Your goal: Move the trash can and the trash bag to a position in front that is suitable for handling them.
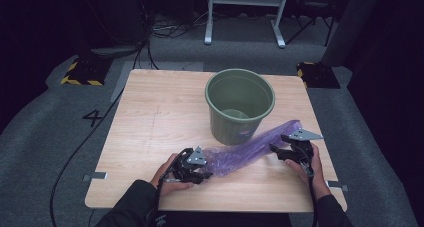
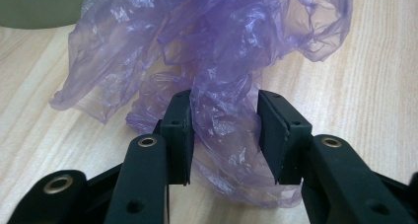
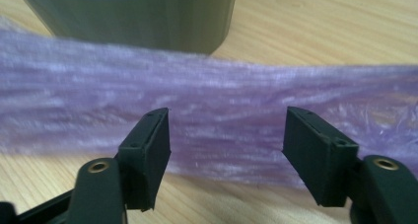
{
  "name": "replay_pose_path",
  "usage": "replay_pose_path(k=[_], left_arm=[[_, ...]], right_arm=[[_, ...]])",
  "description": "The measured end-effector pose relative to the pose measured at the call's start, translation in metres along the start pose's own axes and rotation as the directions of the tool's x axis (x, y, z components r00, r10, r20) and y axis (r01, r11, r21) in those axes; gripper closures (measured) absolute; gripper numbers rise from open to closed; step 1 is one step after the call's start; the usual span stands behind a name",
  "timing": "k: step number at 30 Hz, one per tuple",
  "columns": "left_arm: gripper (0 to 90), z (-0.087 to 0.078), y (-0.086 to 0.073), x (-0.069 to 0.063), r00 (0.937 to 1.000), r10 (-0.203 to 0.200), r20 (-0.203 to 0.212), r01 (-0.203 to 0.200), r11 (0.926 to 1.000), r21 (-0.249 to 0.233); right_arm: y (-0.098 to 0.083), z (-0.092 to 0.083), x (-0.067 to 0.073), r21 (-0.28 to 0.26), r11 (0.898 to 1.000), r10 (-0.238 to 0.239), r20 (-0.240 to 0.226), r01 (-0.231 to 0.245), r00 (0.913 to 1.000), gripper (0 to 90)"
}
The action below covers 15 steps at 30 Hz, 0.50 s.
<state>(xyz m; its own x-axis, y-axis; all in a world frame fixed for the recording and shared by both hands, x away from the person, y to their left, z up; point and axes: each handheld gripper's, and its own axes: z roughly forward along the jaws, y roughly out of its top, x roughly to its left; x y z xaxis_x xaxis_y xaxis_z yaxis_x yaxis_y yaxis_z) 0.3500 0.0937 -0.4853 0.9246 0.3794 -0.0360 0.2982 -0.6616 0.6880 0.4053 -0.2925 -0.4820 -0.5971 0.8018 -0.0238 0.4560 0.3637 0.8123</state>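
Between left tongs (image 2: pixel 224 135): purple bag (image 2: pixel 217 51)

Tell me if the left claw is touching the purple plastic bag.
Touching. The left gripper view shows the purple plastic bag bunched between the left claw jaws, film pressed against both pads.

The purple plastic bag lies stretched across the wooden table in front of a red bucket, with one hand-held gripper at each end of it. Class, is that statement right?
Not quite: the bucket is green, not red, as the high view shows. The rest holds: the purple plastic bag lies stretched across the wooden table in front of it, with the left hand-held gripper at one end and the right hand-held gripper at the other.
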Motion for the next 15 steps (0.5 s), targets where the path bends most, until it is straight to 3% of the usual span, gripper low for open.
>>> replay_pose_path(k=[6,12,15], left_arm=[[57.8,0.003,0.001,-0.006,0.9999,0.005,0.014,-0.005,1.0,0.002],[55.2,0.008,0.003,-0.013,0.9995,0.021,0.025,-0.021,0.9998,0.003],[51.9,0.01,0.003,-0.016,0.999,0.036,0.028,-0.036,0.9991,0.02]], right_arm=[[0.005,-0.001,0.0,-0.017,1.0,0.026,0.039,-0.025,0.9989,24.5],[0.007,0.012,-0.003,0.013,0.998,0.063,0.044,-0.064,0.997,21.5],[0.006,0.024,-0.005,0.066,0.995,0.075,0.068,-0.08,0.9949,22.8]])
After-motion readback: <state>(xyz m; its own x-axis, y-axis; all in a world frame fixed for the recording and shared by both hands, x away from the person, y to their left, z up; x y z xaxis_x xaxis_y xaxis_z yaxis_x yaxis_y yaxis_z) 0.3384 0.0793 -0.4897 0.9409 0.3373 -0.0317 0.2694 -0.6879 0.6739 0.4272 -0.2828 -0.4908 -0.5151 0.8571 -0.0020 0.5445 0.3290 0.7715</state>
